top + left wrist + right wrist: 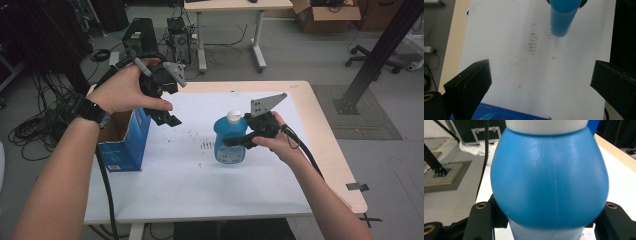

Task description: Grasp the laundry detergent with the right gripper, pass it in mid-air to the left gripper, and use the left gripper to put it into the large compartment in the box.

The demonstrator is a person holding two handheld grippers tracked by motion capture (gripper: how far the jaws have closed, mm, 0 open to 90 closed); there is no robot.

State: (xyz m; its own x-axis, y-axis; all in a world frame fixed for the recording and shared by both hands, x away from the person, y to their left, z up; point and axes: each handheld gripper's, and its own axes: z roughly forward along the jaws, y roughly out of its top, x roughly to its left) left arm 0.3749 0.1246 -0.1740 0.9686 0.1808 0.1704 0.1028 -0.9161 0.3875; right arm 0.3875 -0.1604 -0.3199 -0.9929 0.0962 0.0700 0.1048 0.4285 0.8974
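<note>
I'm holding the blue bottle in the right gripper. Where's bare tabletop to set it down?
The near white surface in front of the blue white-capped bottle is bare, as is the far right corner. It is tighter between the bottle and the open blue cardboard box at the left edge, where the open left gripper hovers.

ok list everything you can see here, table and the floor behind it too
bottle: 1, blue with white cap, upright mid-table, between the right gripper's jaws
box: 1, blue cardboard, open top, left edge of table
table: 1, light wood with a white sheet on top, marked with dark specks
desk: 1, light top with white legs, far behind
computer towers: 2, black, on the floor behind
cardboard box: 1, brown, floor at top right
office chair base: 1, black, floor at right
left hand-held gripper: 1, black, open, raised beside the box
right hand-held gripper: 1, black, closed on the bottle
</note>
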